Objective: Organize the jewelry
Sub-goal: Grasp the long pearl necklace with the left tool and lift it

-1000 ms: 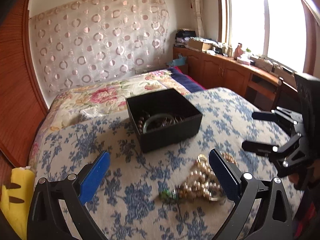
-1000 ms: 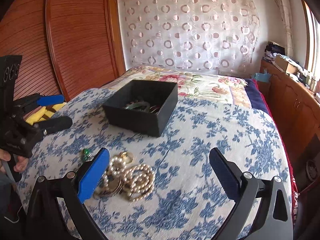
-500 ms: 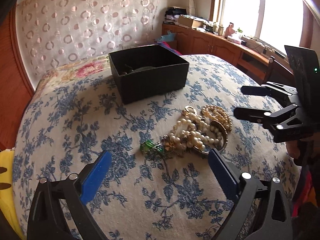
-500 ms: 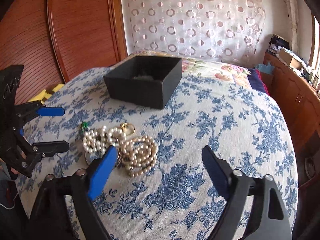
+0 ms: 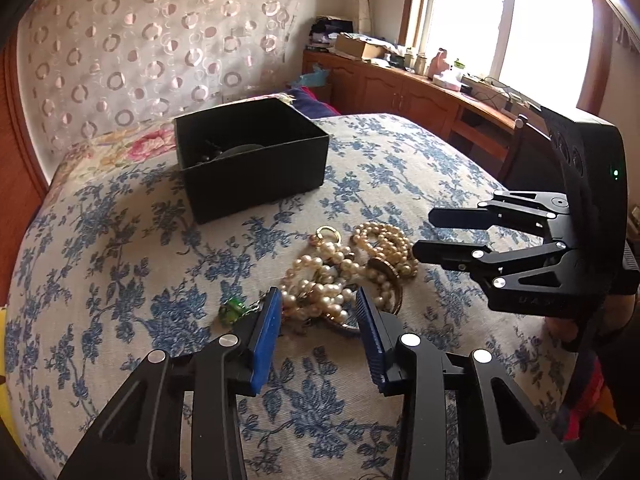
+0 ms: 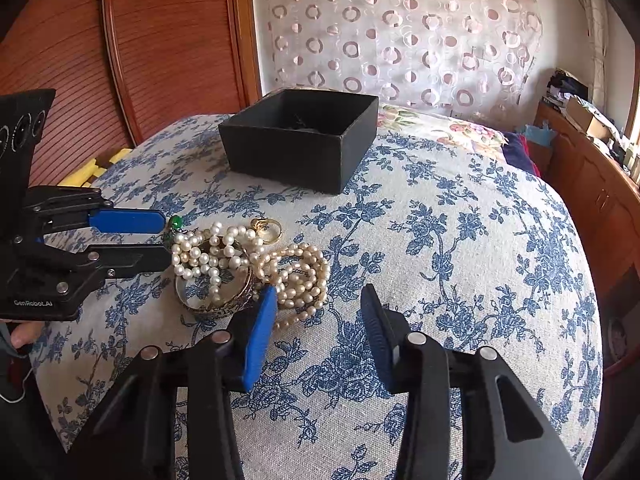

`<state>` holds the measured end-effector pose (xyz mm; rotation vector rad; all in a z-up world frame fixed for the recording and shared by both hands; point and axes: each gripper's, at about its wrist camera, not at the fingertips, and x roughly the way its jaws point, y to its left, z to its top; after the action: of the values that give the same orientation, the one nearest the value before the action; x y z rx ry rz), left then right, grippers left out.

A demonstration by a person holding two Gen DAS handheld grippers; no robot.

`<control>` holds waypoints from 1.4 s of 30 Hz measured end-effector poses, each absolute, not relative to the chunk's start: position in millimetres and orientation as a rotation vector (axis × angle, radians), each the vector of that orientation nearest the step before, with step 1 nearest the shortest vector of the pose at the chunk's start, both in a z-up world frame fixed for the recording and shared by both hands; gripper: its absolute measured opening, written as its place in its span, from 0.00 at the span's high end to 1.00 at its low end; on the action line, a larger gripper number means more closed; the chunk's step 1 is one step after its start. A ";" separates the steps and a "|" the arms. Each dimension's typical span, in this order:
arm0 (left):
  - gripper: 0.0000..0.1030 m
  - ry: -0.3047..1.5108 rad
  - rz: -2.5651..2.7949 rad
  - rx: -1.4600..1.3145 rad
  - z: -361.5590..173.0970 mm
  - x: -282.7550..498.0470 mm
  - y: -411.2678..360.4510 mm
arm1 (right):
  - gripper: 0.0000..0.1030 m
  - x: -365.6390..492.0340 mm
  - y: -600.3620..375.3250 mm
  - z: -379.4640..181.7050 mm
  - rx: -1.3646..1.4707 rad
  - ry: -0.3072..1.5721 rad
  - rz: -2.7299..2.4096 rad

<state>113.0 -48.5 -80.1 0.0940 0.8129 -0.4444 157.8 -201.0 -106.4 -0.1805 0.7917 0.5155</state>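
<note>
A pile of pearl strands (image 5: 340, 272) (image 6: 248, 264) with a metal bangle (image 6: 224, 300), a gold ring (image 5: 328, 234) (image 6: 269, 227) and a green bead (image 5: 232, 308) (image 6: 175, 222) lies on the blue-flowered bedspread (image 5: 120, 248). Behind it stands an open black box (image 5: 252, 164) (image 6: 304, 140) holding some jewelry. My left gripper (image 5: 316, 312) is half open with its tips around the near edge of the pile; it also shows in the right wrist view (image 6: 164, 240). My right gripper (image 6: 318, 312) is half open just right of the pile; it also shows in the left wrist view (image 5: 424, 232).
A wooden wardrobe (image 6: 160, 48) stands to the left and a curtained wall (image 6: 400, 32) behind the bed. Wooden cabinets (image 5: 400, 92) with clutter run under the window. A yellow object (image 6: 96, 168) lies beside the bed. The bed edge drops off at the right (image 6: 592, 280).
Both grippers have come down and forward to the jewelry pile and their jaws have narrowed from wide open to half open. The pile and box have not moved.
</note>
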 end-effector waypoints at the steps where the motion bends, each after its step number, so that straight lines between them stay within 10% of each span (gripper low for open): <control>1: 0.69 0.814 -0.447 0.096 -80.3 114.2 -50.6 | 0.56 157.8 -201.0 -106.5 -0.180 0.791 0.515; 14: 0.86 0.838 -0.432 0.095 -89.8 127.2 -53.4 | 0.56 158.1 -200.2 -107.8 -0.183 0.796 0.499; 42: 0.86 0.613 -0.412 -0.013 -14.6 86.0 -15.9 | 0.64 160.2 -195.8 -111.3 -0.195 0.816 0.501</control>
<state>86.0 -15.9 -14.6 -0.0131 0.6132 -0.4116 160.2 -195.8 -111.3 -0.1952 0.8155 0.5013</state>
